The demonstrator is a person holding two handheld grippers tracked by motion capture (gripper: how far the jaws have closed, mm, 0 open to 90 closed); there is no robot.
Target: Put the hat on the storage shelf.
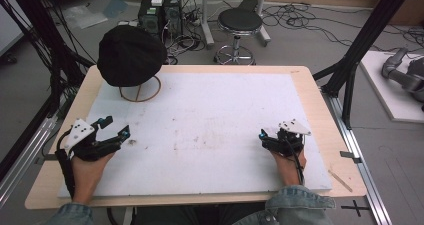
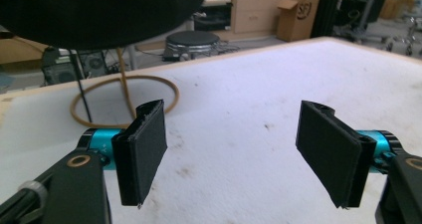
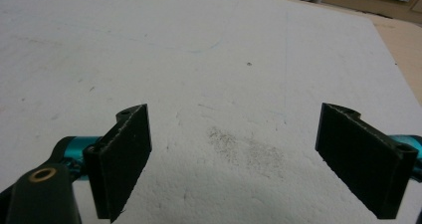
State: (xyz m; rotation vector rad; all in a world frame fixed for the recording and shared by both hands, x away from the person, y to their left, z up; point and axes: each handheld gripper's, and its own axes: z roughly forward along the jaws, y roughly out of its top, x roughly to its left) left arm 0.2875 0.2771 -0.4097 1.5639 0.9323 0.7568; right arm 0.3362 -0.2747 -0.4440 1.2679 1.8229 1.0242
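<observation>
A: Black cloth first, at the far left: a black hat [image 1: 131, 55] sits on a wooden stand [image 1: 140, 91], a thin upright rising from a ring that lies on the white board [image 1: 210, 130] near its far-left corner.

B: And the nearest tool to it?

A: The left gripper [image 1: 114, 127], held in the person's left hand [image 1: 87, 172] at the near-left part of the board. It points toward the far right, and the hat is well apart from it, farther back on the table. In the left gripper view [image 2: 234, 154] its two black jaws stand wide apart with bare board between them; they grip nothing. The ring of the stand lies beyond the left jaw there, and the hat's underside hangs across the top of that view.

B: The middle of the board?

A: Bare white surface with a few faint grey smudges.

B: The right side?

A: The right gripper [image 1: 262, 135] rests at the near-right part of the board, in the person's right hand [image 1: 289, 167], its tips turned toward the left. In the right gripper view [image 3: 234, 159] its jaws are also spread wide and hold nothing; a grey smudge [image 3: 244, 147] on the board lies between them.

B: Beyond the table?

A: A black stool [image 1: 239, 22] stands on the floor past the far edge.
</observation>
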